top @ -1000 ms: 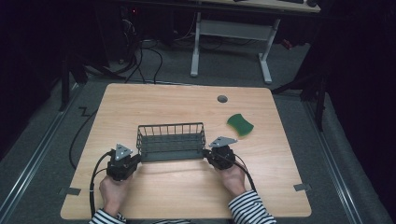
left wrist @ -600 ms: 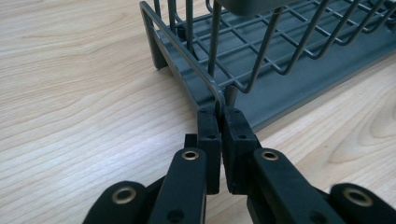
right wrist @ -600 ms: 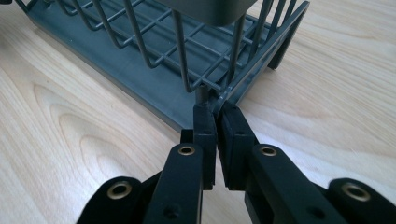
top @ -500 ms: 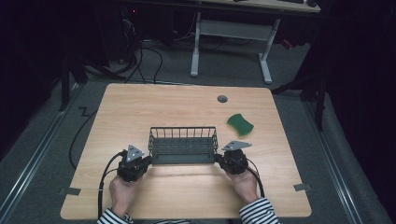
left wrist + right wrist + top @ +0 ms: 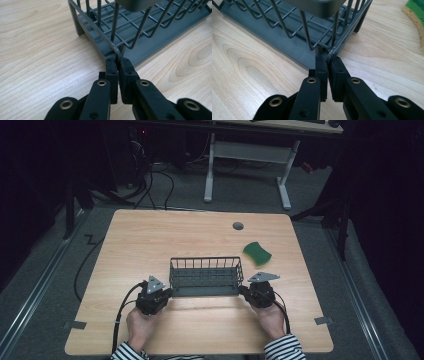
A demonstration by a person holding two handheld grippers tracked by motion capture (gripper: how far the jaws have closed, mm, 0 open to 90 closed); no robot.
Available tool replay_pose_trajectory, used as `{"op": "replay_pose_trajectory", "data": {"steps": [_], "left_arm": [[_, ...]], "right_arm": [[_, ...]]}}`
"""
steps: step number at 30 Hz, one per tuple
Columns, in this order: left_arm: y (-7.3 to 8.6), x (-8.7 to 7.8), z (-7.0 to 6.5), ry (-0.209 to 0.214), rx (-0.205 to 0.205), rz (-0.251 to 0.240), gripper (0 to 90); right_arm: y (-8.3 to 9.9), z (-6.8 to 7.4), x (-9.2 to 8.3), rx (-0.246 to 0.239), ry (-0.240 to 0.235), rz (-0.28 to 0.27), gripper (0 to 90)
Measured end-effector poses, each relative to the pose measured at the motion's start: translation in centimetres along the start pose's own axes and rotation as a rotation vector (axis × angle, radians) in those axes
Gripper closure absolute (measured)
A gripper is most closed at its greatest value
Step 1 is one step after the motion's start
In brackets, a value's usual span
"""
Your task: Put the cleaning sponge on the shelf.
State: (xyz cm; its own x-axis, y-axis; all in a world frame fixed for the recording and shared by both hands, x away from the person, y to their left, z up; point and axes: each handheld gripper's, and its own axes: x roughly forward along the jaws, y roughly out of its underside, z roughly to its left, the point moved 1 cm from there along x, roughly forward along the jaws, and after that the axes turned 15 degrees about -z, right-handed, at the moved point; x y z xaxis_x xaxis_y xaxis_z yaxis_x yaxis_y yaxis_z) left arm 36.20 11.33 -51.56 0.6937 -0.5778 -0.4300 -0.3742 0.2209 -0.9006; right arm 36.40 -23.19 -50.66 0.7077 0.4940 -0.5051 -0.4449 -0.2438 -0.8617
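- Compared with the earlier high view, the wire basket (image 5: 206, 276) and both hands have travelled to the right across the table (image 5: 150, 235), so the basket now stands nearer to the green sponge (image 5: 257, 253), but not touching it.
- Largest in the scene is the wooden table; the basket sits a little right of its centre, toward the person's edge, upright on its dark base tray.
- Inside the basket nothing can be seen, which probably makes it light enough to move by two thin wires.
- On the left end, the left gripper (image 5: 117, 63) is clamped on the rim wire at the near lower corner of the basket; its jaws are closed around this wire.
- On the right end, the right gripper (image 5: 327, 61) is closed in the same manner on the corner wire of the opposite end.
- Holding both ends at once seems chosen to keep the basket level and to stop it from turning while it is carried sideways.
- Lying flat behind the basket's right end, the sponge is well clear of both grippers.
- Smallest is the round grey cap (image 5: 238, 225) in the table, far behind the basket.
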Motion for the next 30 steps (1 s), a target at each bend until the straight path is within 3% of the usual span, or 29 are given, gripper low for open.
{"op": "replay_pose_trajectory", "data": {"steps": [10, 13, 16, 18, 21, 26, 30], "left_arm": [[-0.4, 0.9, -0.2, 0.013, -0.009, -0.001, 86.4], [-0.4, 0.8, -0.1, 0.016, -0.009, 0.003, 85.1], [-0.1, 0.8, 0.0, 0.020, -0.038, 0.008, 68.6], [0.1, 0.8, 0.1, 0.026, -0.035, 0.024, 55.1], [0.6, 0.2, 0.5, 0.034, -0.054, 0.023, 42.3], [1.4, -0.9, 1.4, 0.038, -0.088, 0.008, 34.6], [1.9, -1.5, 2.7, -0.007, -0.115, 0.007, 33.5]], "right_arm": [[0.5, -1.0, -0.5, 0.034, 0.003, -0.018, 85.7], [0.5, -1.1, -0.4, 0.044, -0.009, -0.018, 78.6], [0.4, -1.0, -0.5, 0.049, -0.012, -0.024, 64.6], [0.5, -1.1, -0.7, 0.051, -0.015, -0.029, 55.1], [0.8, -1.3, -1.2, 0.072, -0.026, -0.044, 42.9], [1.6, -2.1, -3.0, 0.073, -0.020, -0.094, 36.3], [2.1, -3.5, -4.3, 0.082, 0.027, -0.121, 34.0]]}}
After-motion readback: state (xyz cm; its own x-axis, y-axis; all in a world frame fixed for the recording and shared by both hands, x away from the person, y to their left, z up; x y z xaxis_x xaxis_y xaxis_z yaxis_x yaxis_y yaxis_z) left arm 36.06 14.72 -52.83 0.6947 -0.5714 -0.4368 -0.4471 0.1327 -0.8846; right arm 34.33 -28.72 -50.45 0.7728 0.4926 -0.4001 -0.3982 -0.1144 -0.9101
